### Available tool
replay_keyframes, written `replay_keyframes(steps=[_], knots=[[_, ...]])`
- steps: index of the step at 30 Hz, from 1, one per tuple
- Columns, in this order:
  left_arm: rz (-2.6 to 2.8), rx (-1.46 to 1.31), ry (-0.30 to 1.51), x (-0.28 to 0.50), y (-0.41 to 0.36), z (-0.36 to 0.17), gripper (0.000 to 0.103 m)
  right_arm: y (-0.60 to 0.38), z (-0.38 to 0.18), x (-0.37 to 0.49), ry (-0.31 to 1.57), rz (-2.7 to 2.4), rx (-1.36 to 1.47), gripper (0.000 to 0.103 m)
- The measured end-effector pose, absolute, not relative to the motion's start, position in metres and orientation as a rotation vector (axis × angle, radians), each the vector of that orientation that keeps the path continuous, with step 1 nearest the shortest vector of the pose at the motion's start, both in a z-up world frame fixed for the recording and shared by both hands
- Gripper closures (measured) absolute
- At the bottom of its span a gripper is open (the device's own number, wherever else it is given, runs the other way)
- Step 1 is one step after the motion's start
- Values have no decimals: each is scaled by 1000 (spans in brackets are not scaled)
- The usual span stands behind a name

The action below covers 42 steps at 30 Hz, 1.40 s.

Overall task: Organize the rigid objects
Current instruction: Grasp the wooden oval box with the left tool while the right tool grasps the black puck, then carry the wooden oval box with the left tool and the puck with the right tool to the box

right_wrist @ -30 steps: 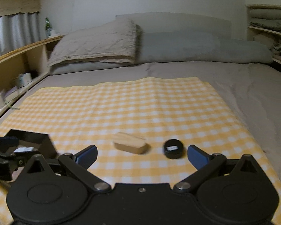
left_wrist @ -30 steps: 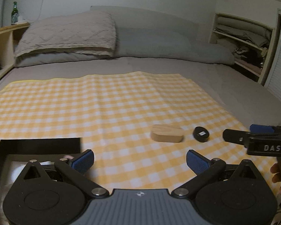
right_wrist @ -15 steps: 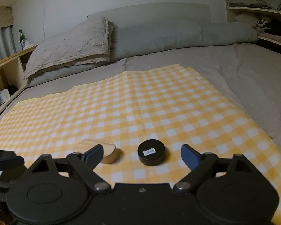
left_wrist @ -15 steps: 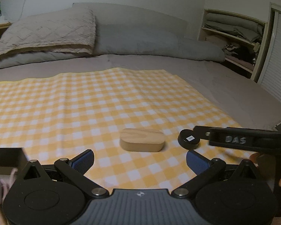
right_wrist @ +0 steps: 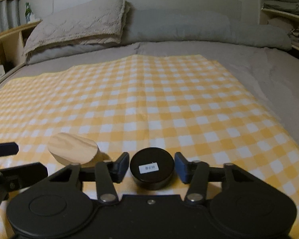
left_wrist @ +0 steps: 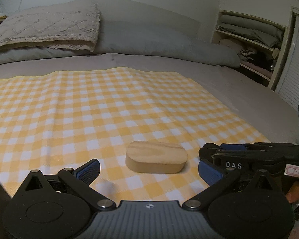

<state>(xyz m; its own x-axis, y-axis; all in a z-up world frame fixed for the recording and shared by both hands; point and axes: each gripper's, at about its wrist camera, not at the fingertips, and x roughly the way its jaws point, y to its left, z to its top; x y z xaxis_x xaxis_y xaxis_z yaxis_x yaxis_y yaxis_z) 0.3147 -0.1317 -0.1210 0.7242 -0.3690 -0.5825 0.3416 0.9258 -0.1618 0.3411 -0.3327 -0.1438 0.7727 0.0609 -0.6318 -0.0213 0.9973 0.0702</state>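
A rounded wooden block point(left_wrist: 156, 160) lies on the yellow checked cloth point(left_wrist: 109, 109), just ahead of my open left gripper point(left_wrist: 149, 169) and between its blue fingertips. The block also shows in the right wrist view point(right_wrist: 73, 151). A black round tin point(right_wrist: 151, 168) with a white label sits between the fingers of my right gripper point(right_wrist: 151, 166), whose jaws stand close on either side with small gaps. The right gripper shows in the left wrist view point(left_wrist: 219, 155) at the right of the block and hides the tin there.
The cloth point(right_wrist: 169, 99) covers a grey bed point(left_wrist: 239, 91). Pillows point(left_wrist: 49, 29) lie at the head. Shelves with folded linen point(left_wrist: 249, 35) stand at the right. A wooden shelf with a green bottle point(right_wrist: 29, 12) is at the left.
Both grippers have moved forward and down. The left one has closed in on the wooden block. The right one now straddles the black tin and its jaws have narrowed. The black box has left view.
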Motion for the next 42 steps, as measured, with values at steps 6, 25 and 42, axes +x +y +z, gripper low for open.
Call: replay_keyframes(steps=[6,25,42], knots=[[-424,0,644,331,-150,-129,0,-341,-147,335,670,48,67,53],[-404,66,684,360,-170,-153,13,-348,-148,315,654,10,64,53],[-388,21,696,342,-156,-143,15,-352,-143,311,663,10,124,54]])
